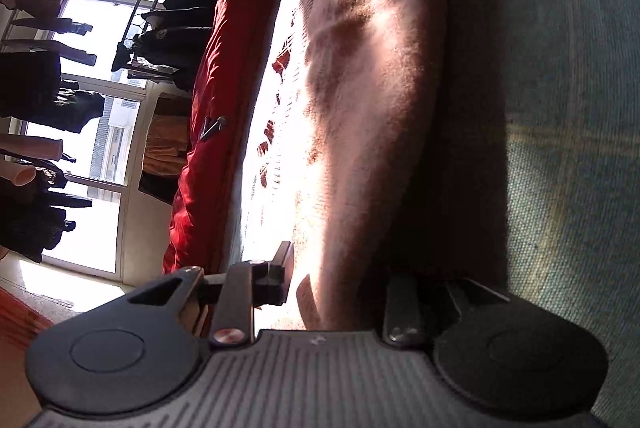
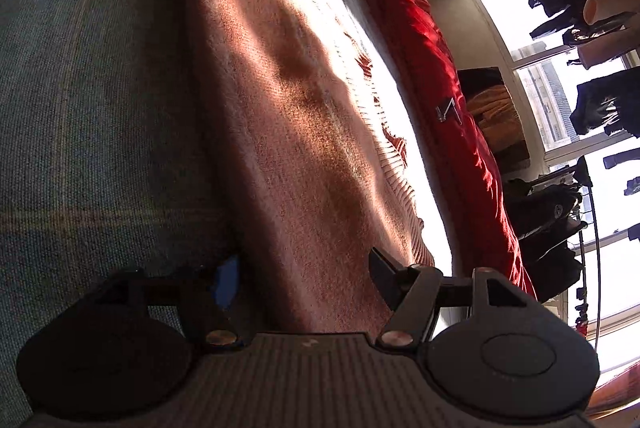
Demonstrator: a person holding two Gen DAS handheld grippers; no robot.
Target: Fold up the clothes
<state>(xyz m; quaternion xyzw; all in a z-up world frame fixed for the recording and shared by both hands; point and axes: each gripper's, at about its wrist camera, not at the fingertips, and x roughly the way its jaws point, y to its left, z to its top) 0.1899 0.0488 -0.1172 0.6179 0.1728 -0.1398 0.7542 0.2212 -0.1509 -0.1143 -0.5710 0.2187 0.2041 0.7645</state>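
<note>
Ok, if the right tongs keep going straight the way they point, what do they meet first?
Most likely the pink knit garment: it fills the gap between the open right tongs and stretches ahead of them. The red bedding lies beyond; depth is unclear.

A: What sits between the fingers of the left gripper?
B: A pink knitted garment, running from six o'clock up to twelve, its sunlit edge bleached white. The jaws stand apart around it; whether the pads press it, I cannot tell.
A: And around it?
B: Grey-green woven fabric at three o'clock, a red quilt towards ten, dark clothes hanging before a window at nine.
</note>
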